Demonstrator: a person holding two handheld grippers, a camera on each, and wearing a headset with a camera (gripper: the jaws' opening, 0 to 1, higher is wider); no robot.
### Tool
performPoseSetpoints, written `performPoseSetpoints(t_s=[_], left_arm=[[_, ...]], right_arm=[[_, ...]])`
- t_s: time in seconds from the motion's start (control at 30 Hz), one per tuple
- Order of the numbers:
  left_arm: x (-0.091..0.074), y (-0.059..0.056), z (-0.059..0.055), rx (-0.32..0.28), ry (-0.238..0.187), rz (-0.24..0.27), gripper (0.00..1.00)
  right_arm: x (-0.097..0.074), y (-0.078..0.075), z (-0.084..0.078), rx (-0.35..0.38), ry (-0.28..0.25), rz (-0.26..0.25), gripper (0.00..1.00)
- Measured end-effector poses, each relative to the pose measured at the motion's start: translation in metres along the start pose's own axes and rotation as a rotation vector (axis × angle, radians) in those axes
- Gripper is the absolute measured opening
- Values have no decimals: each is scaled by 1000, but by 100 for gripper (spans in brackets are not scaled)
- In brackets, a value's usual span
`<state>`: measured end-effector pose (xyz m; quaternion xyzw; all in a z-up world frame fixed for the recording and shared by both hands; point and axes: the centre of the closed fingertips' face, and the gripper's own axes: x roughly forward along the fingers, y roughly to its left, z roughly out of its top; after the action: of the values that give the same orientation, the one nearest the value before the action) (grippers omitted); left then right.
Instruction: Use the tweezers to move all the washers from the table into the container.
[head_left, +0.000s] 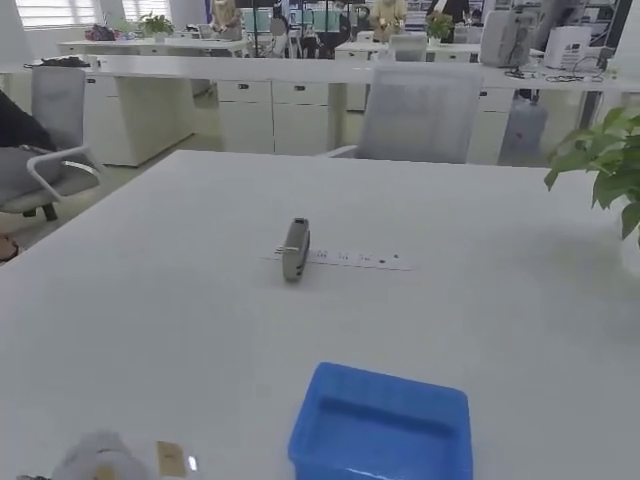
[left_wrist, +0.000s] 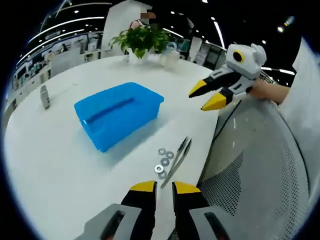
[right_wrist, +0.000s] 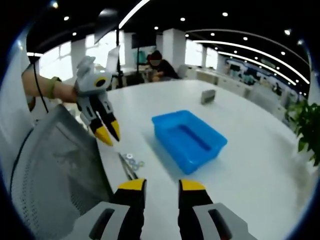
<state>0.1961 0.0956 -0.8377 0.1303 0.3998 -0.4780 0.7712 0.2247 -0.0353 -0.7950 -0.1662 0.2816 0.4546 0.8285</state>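
Head view: we record a white table (head_left: 150, 300); a blue container (head_left: 382, 425) at its near edge, open side up; a small grey block (head_left: 295, 249) standing mid-table, touching one end of a pale strip (head_left: 358, 260); a grey chair (head_left: 420, 112) beyond the far edge; a plant (head_left: 605, 160) at the right.

Left gripper view: we note the left gripper (left_wrist: 164, 186), its yellow-tipped jaws a narrow gap apart with nothing between them; ahead of it the tweezers (left_wrist: 179, 155) lie flat near the table edge; a small cluster of washers (left_wrist: 164, 161) lies just beside them, between tweezers and container; the right gripper (left_wrist: 206, 96), held in a hand, enters from the right, jaws a little parted and empty; a mesh chair back (left_wrist: 255, 175) sits below it.

Right gripper view: we note the right gripper (right_wrist: 161, 185), jaws modestly apart, gripping nothing; the tweezers and washers lie ahead, left of the container; the left gripper hangs above them, tips down and nearly together.
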Motion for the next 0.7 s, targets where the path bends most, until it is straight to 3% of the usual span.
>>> performPoseSetpoints(t_s=[0.1,0.2,0.23,0.27,0.3,0.47,0.63,0.7], left_arm=[[10,3,-8,115,91,6,5],[16,2,-7,214,122,15,0],[17,-1,-10,223,146,3,0],[19,-4,-4,227,115,-13,0],[19,-5,-5,208,132,-18,0],[19,-5,-4,257,146,-15,0],[15,-7,-3,262,139,-24,4],[15,-4,-8,299,167,-15,6]], right_arm=[[3,3,0,4,3,7,21],[4,3,-1,10,8,9,20],[4,3,-1,16,6,12,20],[5,3,-2,19,6,15,20],[5,4,-2,19,7,16,20],[7,2,-2,15,9,16,18],[9,5,-1,13,5,23,17],[10,5,-2,11,9,26,17]])
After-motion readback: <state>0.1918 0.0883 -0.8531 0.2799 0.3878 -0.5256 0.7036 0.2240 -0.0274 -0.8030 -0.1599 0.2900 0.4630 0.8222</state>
